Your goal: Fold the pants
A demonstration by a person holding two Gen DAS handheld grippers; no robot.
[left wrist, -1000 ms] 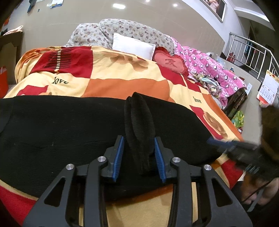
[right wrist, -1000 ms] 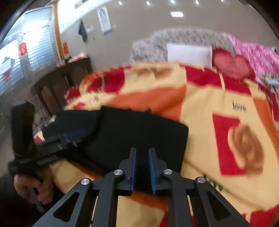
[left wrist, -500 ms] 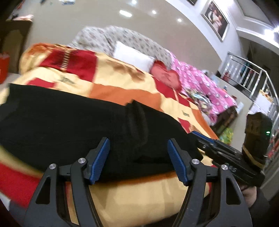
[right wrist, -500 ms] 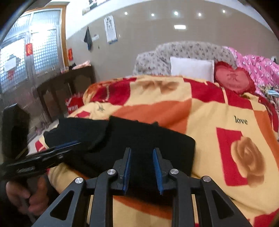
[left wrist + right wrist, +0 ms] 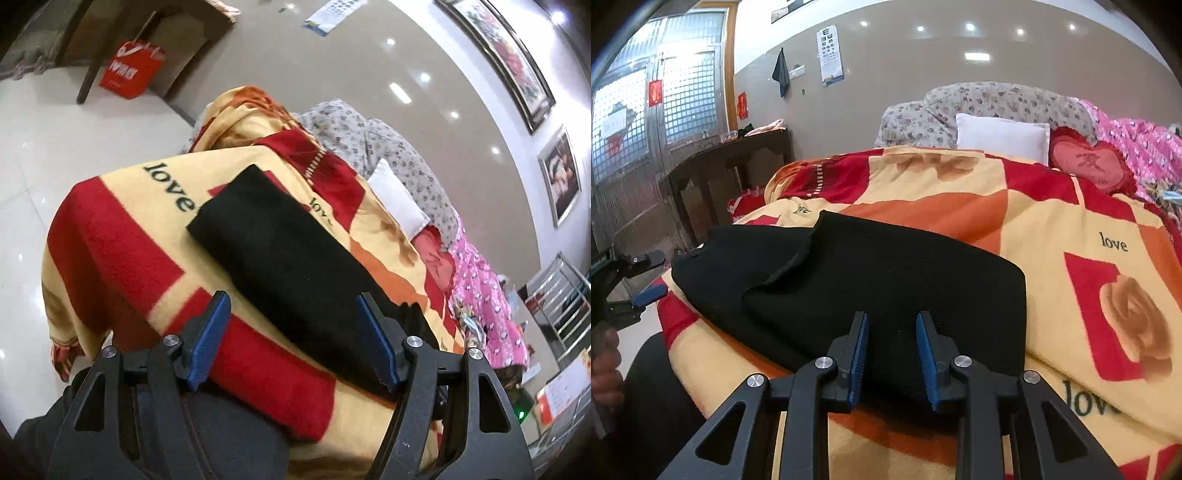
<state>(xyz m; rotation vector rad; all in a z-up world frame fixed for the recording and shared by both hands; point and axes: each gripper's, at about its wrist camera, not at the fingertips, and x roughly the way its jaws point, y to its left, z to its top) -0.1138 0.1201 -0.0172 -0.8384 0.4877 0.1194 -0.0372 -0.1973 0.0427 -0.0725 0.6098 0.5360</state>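
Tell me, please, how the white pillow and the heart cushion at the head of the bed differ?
The white pillow is plain and rectangular; the heart cushion is red, heart-shaped, frilled at the edge and marked in the middle. The pillow looks wider than the cushion. Both lean side by side at the far end of the blanket.

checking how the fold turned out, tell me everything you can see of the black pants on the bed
The black pants look like a thick knit, plain with no visible print. They lie flat as a long folded bundle on the red, yellow and orange blanket near the bed's edge. One layer is doubled over another, its curved edge showing towards the left end in the right wrist view. Neither gripper grips them: the left gripper has wide-open jaws, and the right gripper has a bare gap between its pads.
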